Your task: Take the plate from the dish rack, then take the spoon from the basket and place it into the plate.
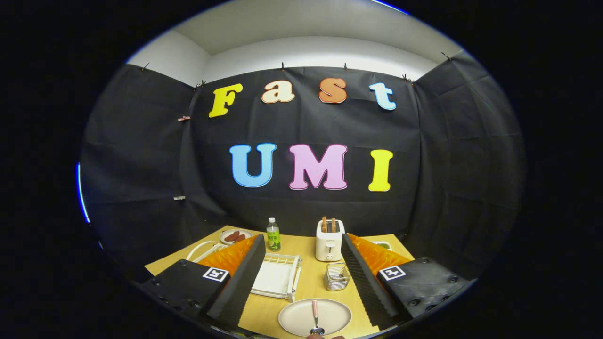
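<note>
Seeing table first: plate at its near edge, between my gripper fingers, spread wide and empty. Spoon lies in plate, long axis pointing away toward basket. Looks done to me.

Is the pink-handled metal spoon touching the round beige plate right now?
Touching. The gripper view shows the pink-handled metal spoon lying on the round beige plate, between the open claw's fingers, which press on nothing.

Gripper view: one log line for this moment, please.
claw: open, empty | spoon: on plate | dish rack, basket: empty
</note>
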Demonstrator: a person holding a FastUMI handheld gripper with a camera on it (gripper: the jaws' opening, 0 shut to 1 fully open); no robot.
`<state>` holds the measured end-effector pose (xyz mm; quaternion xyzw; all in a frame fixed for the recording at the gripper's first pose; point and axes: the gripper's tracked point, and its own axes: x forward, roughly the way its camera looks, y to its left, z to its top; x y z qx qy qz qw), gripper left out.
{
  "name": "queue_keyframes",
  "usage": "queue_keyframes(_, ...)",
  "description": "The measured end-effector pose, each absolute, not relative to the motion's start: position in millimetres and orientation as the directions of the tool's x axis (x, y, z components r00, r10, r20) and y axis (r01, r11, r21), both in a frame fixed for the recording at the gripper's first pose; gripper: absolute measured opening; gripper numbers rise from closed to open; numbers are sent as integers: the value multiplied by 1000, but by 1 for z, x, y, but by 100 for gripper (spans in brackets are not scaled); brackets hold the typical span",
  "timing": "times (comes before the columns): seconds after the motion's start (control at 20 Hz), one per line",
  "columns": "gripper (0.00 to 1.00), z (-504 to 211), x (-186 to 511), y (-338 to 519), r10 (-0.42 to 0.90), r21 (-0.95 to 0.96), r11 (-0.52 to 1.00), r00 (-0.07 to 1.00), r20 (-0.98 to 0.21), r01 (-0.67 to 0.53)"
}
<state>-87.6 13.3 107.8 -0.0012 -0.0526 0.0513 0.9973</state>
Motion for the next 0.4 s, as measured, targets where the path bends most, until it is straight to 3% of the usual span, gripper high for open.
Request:
queue_keyframes(0.2,99,111,-105,21,43,-20,999,983,181,-40)
queue_keyframes(0.4,98,99,-111,22,17,3,1000,987,160,-17)
